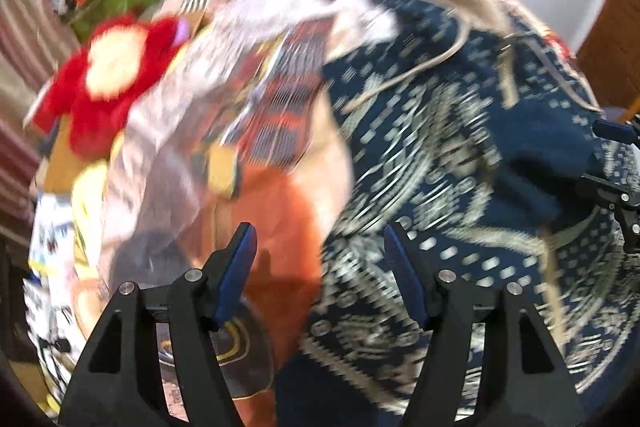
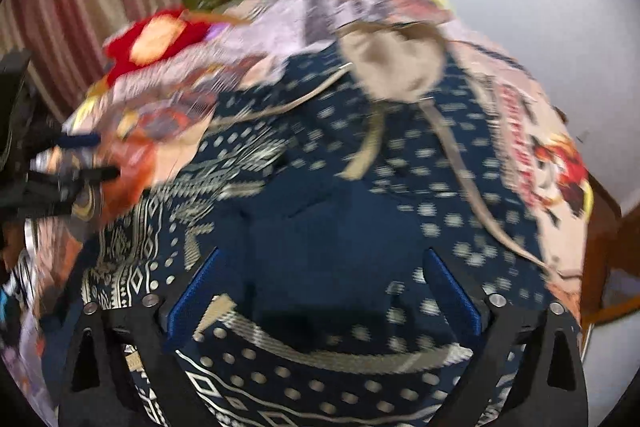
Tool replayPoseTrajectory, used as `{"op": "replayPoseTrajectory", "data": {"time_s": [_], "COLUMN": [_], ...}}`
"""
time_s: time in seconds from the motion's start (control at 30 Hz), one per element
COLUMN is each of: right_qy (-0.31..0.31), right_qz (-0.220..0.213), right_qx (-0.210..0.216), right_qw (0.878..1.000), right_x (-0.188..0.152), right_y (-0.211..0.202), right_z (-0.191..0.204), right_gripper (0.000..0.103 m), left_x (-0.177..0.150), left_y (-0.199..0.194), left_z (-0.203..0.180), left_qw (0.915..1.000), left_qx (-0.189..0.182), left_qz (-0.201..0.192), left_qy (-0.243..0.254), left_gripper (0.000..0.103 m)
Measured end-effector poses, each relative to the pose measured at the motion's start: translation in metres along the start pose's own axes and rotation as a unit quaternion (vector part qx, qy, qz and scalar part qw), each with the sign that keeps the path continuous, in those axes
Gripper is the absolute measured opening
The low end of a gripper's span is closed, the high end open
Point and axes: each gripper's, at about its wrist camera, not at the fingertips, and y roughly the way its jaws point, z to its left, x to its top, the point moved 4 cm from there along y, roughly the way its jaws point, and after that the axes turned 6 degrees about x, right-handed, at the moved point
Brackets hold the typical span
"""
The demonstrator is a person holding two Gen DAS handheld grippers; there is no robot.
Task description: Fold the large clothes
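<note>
Both my tongs gape, holding nothing. The navy patterned garment (image 2: pixel 320 211) fills the frame under my right gripper (image 2: pixel 324 291). My left gripper (image 1: pixel 320 267) straddles its left edge, so the right is nearer.

Both views ride on the hand-held grippers and look steeply down along their own fingers at a heap of clothes. The left wrist view sits close over the boundary between an orange cloth (image 1: pixel 280 227) and the navy patterned garment (image 1: pixel 460 155), with the left gripper (image 1: pixel 320 267) framing the bottom edge. The right wrist view hangs close over the same navy patterned garment (image 2: pixel 320 227), the right gripper (image 2: pixel 324 299) at its foot. Each camera catches the other tool at its side edge, and both share the red plush toy (image 1: pixel 116 79), the striped curtain (image 2: pixel 72 7) and the pale wall behind; both are motion-blurred
</note>
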Motion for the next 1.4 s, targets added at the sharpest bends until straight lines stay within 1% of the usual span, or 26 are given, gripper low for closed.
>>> {"op": "replayPoseTrajectory", "data": {"time_s": [0.07, 0.13, 0.17, 0.23, 0.27, 0.37, 0.4, 0.47, 0.5, 0.6, 0.73, 0.83, 0.9, 1.0, 1.07, 1.13, 1.17, 1.3, 1.37, 1.4], "right_qy": [-0.012, -0.012, -0.011, -0.010, -0.013, -0.017, -0.014, -0.006, 0.000, 0.012, 0.038, 0.069, 0.085, 0.107, 0.125, 0.124, 0.120, 0.056, 0.037, 0.032], "right_qz": [0.019, 0.039, 0.047, 0.054, 0.057, 0.063, 0.062, 0.055, 0.046, 0.015, -0.040, -0.075, -0.092, -0.106, -0.103, -0.084, -0.079, -0.045, -0.030, -0.021], "right_qx": [-0.004, -0.005, -0.008, -0.016, -0.022, -0.037, -0.036, -0.028, -0.023, -0.020, -0.029, -0.035, -0.043, -0.058, -0.060, -0.037, -0.034, -0.030, -0.019, -0.008], "right_qw": [1.000, 0.999, 0.999, 0.998, 0.998, 0.997, 0.997, 0.998, 0.999, 1.000, 0.998, 0.994, 0.991, 0.987, 0.985, 0.988, 0.989, 0.997, 0.999, 0.999], "right_x": [0.001, 0.001, 0.002, 0.004, 0.006, 0.010, 0.012, 0.014, 0.016, 0.022, 0.032, 0.035, 0.035, 0.027, 0.017, 0.006, 0.003, -0.005, -0.006, -0.006], "right_y": [0.019, 0.038, 0.047, 0.057, 0.062, 0.071, 0.072, 0.072, 0.068, 0.051, 0.012, -0.023, -0.042, -0.068, -0.077, -0.076, -0.075, -0.052, -0.036, -0.027], "right_z": [0.011, 0.016, 0.017, 0.018, 0.018, 0.017, 0.017, 0.014, 0.014, 0.012, -0.006, -0.028, -0.046, -0.070, -0.086, -0.090, -0.088, -0.053, -0.034, -0.025], "right_gripper": [0.085, 0.076, 0.074, 0.066, 0.065, 0.050, 0.041, 0.031, 0.024, 0.013, 0.009, 0.007, 0.007, 0.007, 0.007, 0.007, 0.007, 0.008, 0.012, 0.021], "left_x": [-0.009, -0.019, -0.022, -0.026, -0.025, -0.019, -0.018, -0.009, -0.005, 0.004, 0.005, 0.002, 0.002, 0.000, 0.000, 0.001, -0.002, -0.009, -0.015, -0.018], "left_y": [0.015, 0.032, 0.036, 0.044, 0.047, 0.052, 0.052, 0.057, 0.059, 0.068, 0.071, 0.068, 0.068, 0.066, 0.065, 0.063, 0.060, 0.050, 0.043, 0.038], "left_z": [0.005, 0.003, 0.001, -0.007, -0.012, -0.028, -0.030, -0.041, -0.045, -0.050, -0.044, -0.040, -0.043, -0.041, -0.040, -0.039, -0.039, -0.034, -0.030, -0.027], "left_qw": [0.9998, 0.9993, 0.9992, 0.9988, 0.9985, 0.9972, 0.9968, 0.9958, 0.9955, 0.9955, 0.9968, 0.9967, 0.9962, 0.9965, 0.9969, 0.9972, 0.9976, 0.9990, 0.9992, 0.9993], "left_qx": [-0.003, -0.007, -0.007, 0.003, 0.010, 0.017, 0.019, 0.032, 0.036, 0.047, 0.053, 0.058, 0.063, 0.064, 0.063, 0.060, 0.057, 0.034, 0.030, 0.028], "left_qz": [0.018, 0.036, 0.038, 0.036, 0.032, 0.017, 0.014, 0.004, 0.001, -0.005, -0.013, -0.011, -0.009, -0.002, 0.004, 0.011, 0.013, 0.022, 0.023, 0.022], "left_qy": [-0.004, 0.007, 0.012, 0.032, 0.044, 0.071, 0.076, 0.086, 0.088, 0.081, 0.058, 0.056, 0.059, 0.054, 0.048, 0.042, 0.038, 0.017, 0.011, 0.010], "left_gripper": [0.065, 0.065, 0.065, 0.065, 0.065, 0.066, 0.066, 0.066, 0.066, 0.066, 0.066, 0.066, 0.066, 0.066, 0.066, 0.066, 0.066, 0.066, 0.066, 0.066]}}
